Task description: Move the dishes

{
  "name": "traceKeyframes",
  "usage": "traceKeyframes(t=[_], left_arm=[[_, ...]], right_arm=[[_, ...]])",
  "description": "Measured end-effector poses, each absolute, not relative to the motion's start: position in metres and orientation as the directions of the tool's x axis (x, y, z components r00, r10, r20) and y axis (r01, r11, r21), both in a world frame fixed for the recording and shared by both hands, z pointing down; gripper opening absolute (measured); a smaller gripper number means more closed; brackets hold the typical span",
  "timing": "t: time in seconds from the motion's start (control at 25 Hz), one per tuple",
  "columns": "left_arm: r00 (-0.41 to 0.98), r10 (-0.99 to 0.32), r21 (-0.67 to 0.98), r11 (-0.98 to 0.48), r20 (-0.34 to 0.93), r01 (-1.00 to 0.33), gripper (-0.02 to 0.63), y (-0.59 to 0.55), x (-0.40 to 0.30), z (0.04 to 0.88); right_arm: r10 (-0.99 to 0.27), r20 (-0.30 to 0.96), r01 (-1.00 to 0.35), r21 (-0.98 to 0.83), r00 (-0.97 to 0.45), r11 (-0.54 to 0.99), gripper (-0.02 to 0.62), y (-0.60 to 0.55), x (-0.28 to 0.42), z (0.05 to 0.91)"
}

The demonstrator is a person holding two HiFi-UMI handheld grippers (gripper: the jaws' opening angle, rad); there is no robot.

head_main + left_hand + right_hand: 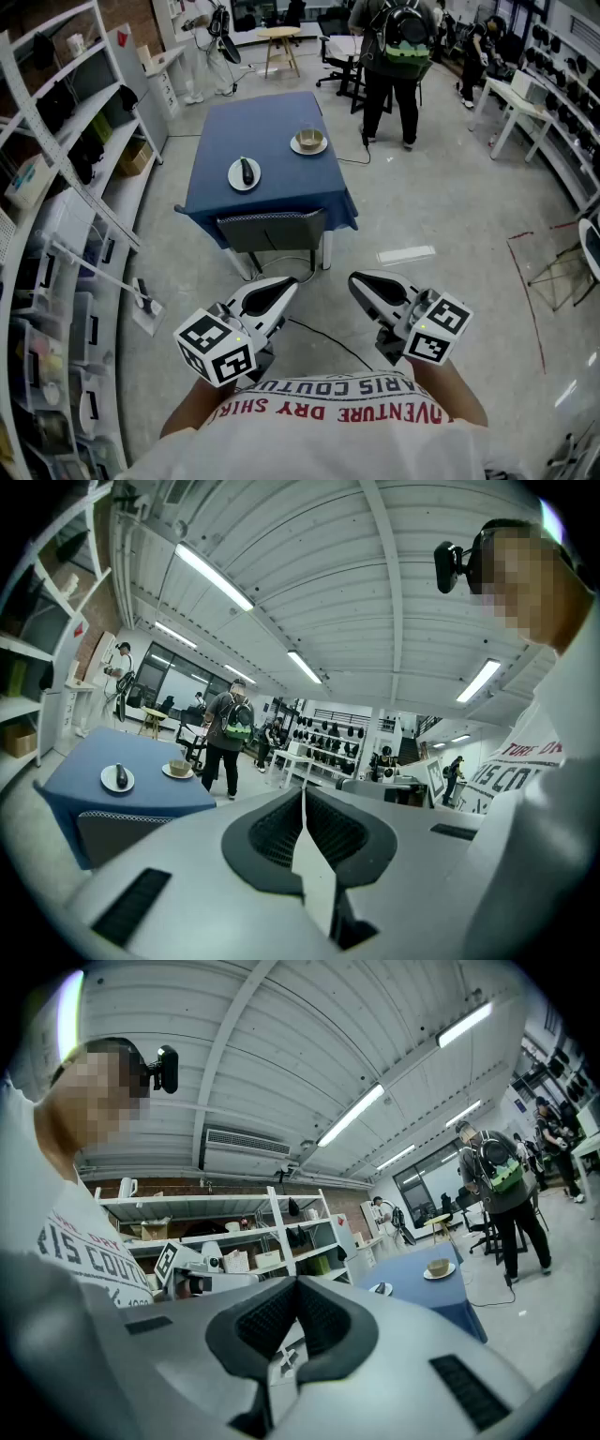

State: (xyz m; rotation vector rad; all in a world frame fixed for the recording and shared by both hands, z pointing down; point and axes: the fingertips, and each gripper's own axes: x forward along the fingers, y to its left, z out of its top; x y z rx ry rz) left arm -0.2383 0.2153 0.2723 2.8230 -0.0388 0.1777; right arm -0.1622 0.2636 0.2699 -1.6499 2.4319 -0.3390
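Blue table (272, 117) in the upper middle of the head view is where both dishes sit, so neither one is in hand at this point.

Left gripper (281, 287) is low in the frame, just left of centre. Its jaws are pressed together with nothing between them, and its own view shows the same (302, 797).

Up and slightly left of it, well apart, is the plate (234, 177) with a dark thing (247, 171) lying on it. I can't tell what that is. Its long axis runs roughly up-down in the frame, so more or less pointing back at the person.

Next along is the bowl (310, 139) on its saucer (297, 146), further up the table. It sits roughly above the gap between the two grippers.

Right gripper (362, 282) is low and right of centre, jaws also closed tight on nothing (295, 1288).

The bit that matters, I think, is that both dishes are straight ahead, upward in the frame, and the chair (272, 230) is tucked in at the table's near edge between the grippers and the plate. Left gripper looks like the nearer one for the plate. The bowl could go to either side, maybe slightly better for the right. Both sets of jaws would need to open before anything gets picked up, and the person probably has to walk closer first.
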Motion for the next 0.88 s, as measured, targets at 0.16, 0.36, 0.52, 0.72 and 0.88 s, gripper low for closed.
traceKeyframes(t=[0.16, 0.36, 0.52, 0.72, 0.88], left_arm=[[0.992, -0.012, 0.303, -0.952, 0.122, -0.049, 0.034, 0.215, -0.237, 0.269], [0.993, -0.015, 0.296, -0.954, 0.114, -0.049, 0.034, 0.219, -0.231, 0.266], [0.993, -0.030, 0.299, -0.952, 0.114, -0.063, 0.034, 0.221, -0.227, 0.265], [0.991, -0.049, 0.311, -0.947, 0.121, -0.084, 0.034, 0.224, -0.215, 0.269], [0.989, -0.073, 0.314, -0.943, 0.125, -0.110, 0.034, 0.228, -0.196, 0.271]], right_arm=[[-0.932, -0.028, -0.891, -0.284, -0.362, 0.354, 0.023, 0.265, -0.160, 0.266], [-0.934, -0.037, -0.894, -0.280, -0.355, 0.350, 0.023, 0.269, -0.152, 0.261], [-0.934, -0.037, -0.891, -0.289, -0.356, 0.351, 0.022, 0.272, -0.146, 0.261], [-0.936, -0.050, -0.885, -0.312, -0.348, 0.346, 0.023, 0.277, -0.130, 0.261], [-0.935, -0.047, -0.884, -0.311, -0.352, 0.349, 0.025, 0.287, -0.109, 0.263]])
